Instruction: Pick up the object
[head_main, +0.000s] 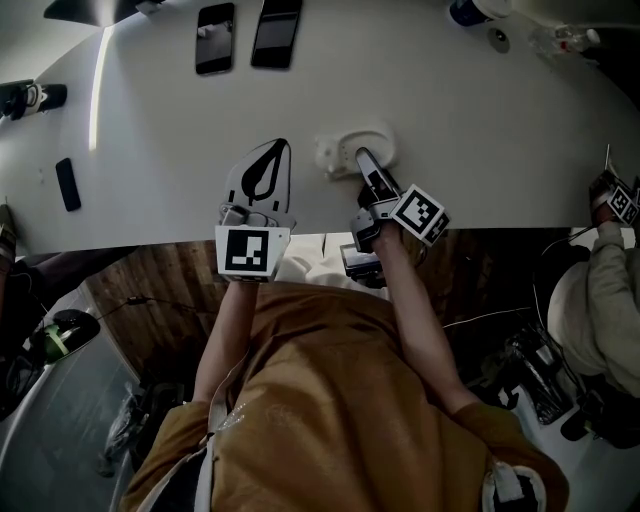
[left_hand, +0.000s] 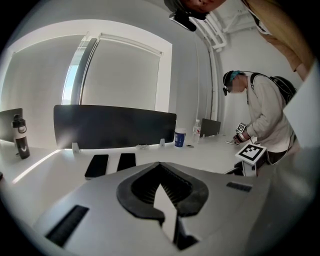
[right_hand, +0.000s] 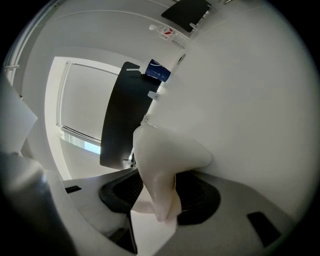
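The right gripper's (head_main: 363, 160) jaws are clamped on a cream-white, soft-looking rounded object (right_hand: 170, 155). In the right gripper view the lump is pinched thin between the black ribbed pads and bulges out above them, its far side against the white bench (head_main: 470, 110). In the head view the object sits just above the centre of the frame, close to the bench's near edge.

The right gripper is rolled onto its side, so its marker cube (head_main: 420, 213) tilts toward the right of the frame. The bare right forearm (head_main: 425, 320) rises to it from the lower right.

The left gripper (head_main: 280, 150) lies just left of the object and apart from it. Its jaws are together at the tips with nothing between them, enclosing a teardrop-shaped gap. It is held level, with its marker cube (head_main: 250, 252) facing up over the bench edge and the left forearm (head_main: 222, 330) straight below it.

Two black phones (head_main: 215, 38) lie side by side at the upper centre of the head view. In the left gripper view a blue-and-white cup (left_hand: 180, 138) stands beyond them, beside a black divider panel (left_hand: 115, 126).
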